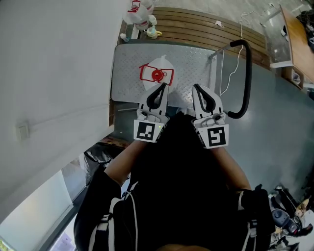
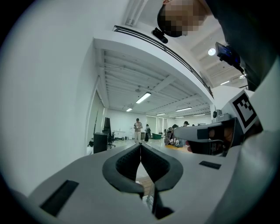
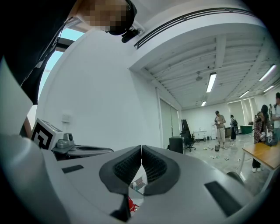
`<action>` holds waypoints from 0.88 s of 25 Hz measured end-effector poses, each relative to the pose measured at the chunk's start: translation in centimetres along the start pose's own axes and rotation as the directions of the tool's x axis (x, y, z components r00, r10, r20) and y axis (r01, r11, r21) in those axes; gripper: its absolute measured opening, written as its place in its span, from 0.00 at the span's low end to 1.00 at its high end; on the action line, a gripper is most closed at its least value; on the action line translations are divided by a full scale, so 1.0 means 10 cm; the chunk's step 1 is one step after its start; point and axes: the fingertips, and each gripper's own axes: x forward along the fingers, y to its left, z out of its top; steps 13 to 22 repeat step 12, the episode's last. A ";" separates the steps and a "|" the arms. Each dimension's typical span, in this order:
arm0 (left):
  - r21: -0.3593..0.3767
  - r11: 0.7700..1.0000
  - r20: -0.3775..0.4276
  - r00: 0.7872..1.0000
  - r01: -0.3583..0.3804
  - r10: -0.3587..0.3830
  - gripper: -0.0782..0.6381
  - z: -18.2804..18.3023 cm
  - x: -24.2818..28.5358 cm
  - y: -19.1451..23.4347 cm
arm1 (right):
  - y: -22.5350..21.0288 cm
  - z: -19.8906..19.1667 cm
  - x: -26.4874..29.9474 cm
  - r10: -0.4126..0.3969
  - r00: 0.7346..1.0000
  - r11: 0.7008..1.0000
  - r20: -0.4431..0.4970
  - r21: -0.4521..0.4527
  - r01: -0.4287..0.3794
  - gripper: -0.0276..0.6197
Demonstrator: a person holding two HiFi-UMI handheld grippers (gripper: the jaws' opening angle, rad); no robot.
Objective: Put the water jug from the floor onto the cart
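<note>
We hold both tongs level over the near edge of the cart (image 1: 196, 63), side by side and apart from each other. The left tongs (image 1: 162, 86) are closed with nothing between the pads, which meet in a thin line in the left gripper view (image 2: 140, 146). The right tongs (image 1: 196, 87) are likewise closed and empty, their pads pressed together in the right gripper view (image 3: 141, 148). The water jug (image 1: 157, 74) stands on the cart's grey metal deck, left of the middle, its red cap and red handle facing up. It sits just beyond the tip of the left tongs and we touch it with neither. The cart's black handle (image 1: 248, 73) curves up at the cart's right end. Beyond the cart's far left corner stand some bottles (image 1: 140, 14) on wooden slats (image 1: 206, 29).
</note>
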 end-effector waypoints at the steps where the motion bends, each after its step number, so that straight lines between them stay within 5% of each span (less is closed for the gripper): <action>1: 0.004 1.000 0.000 1.000 -0.003 0.003 0.13 0.00 -0.01 0.00 | 0.00 0.00 0.00 -0.001 1.000 1.000 -0.001 -0.002 0.001 0.07; 22: 0.019 1.000 0.010 1.000 -0.011 0.011 0.14 0.02 -0.03 -0.01 | -0.04 0.01 -0.11 -0.036 0.999 0.999 0.002 -0.021 0.036 0.07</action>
